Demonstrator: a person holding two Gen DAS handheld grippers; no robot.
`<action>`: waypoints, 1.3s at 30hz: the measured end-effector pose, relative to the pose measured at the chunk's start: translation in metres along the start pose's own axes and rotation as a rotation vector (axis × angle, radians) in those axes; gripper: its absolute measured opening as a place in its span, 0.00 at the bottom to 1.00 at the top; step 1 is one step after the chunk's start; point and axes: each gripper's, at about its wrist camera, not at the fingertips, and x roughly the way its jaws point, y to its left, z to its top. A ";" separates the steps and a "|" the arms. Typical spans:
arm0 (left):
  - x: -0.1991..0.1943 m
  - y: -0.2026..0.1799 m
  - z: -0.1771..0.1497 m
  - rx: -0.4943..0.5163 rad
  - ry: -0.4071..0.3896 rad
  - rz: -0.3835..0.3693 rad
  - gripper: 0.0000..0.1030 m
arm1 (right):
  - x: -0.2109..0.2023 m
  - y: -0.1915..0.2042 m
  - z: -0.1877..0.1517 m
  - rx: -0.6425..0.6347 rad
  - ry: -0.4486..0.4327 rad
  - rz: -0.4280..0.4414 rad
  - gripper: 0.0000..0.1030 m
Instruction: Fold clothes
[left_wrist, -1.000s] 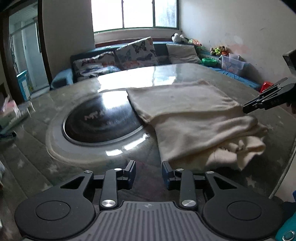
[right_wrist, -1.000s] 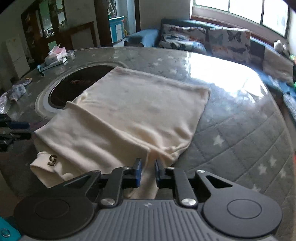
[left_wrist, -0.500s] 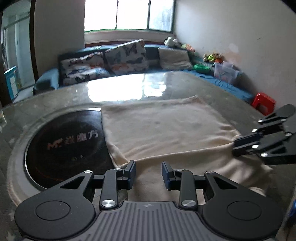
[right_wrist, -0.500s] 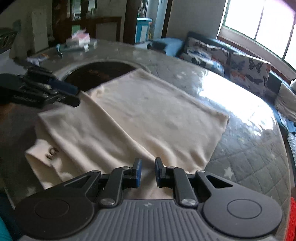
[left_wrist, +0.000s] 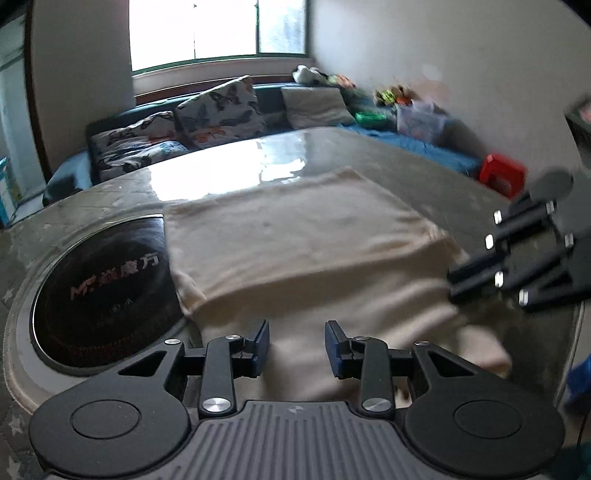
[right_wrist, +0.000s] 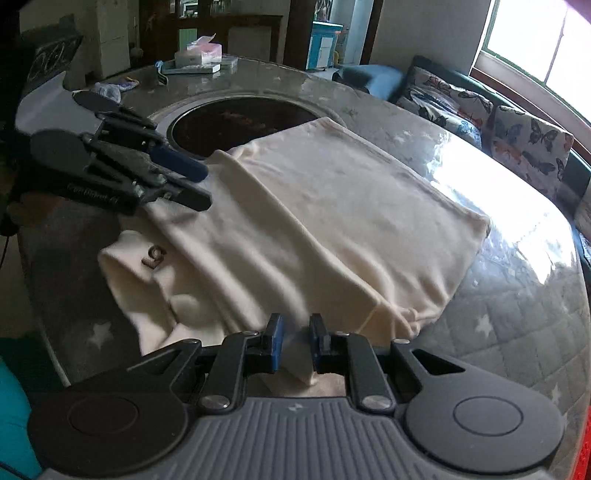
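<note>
A cream knitted garment (left_wrist: 306, 251) lies folded on the round table, one layer doubled over along a ridge. My left gripper (left_wrist: 297, 345) hovers over its near left part. Its jaws are opening, and cloth shows below the gap with no pad pressing on it. In the right wrist view the left gripper (right_wrist: 205, 184) reaches in at the left end of the ridge. My right gripper (right_wrist: 296, 345) is nearly closed, with a fold of the garment (right_wrist: 332, 206) pinched between its pads. In the left wrist view the right gripper (left_wrist: 453, 285) meets the cloth's right edge.
A round dark hob (left_wrist: 99, 295) is set into the table beside the garment's left edge. A tissue box (right_wrist: 201, 53) and small items sit at the table's far side. A sofa with cushions (left_wrist: 218, 107) and a red stool (left_wrist: 500, 175) stand beyond the table.
My left gripper has moved in over the garment, and its jaws stand a little wider. The right gripper has rolled and stayed at the cloth's right edge.
</note>
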 end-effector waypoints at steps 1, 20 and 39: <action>-0.005 -0.002 -0.002 0.014 -0.005 -0.001 0.39 | -0.002 0.000 -0.001 0.000 -0.004 -0.001 0.13; -0.038 -0.053 -0.051 0.399 -0.056 0.028 0.46 | -0.024 0.001 0.001 -0.062 0.001 -0.001 0.35; -0.012 -0.019 -0.005 0.138 -0.073 -0.056 0.09 | -0.019 0.047 -0.013 -0.308 -0.044 0.044 0.52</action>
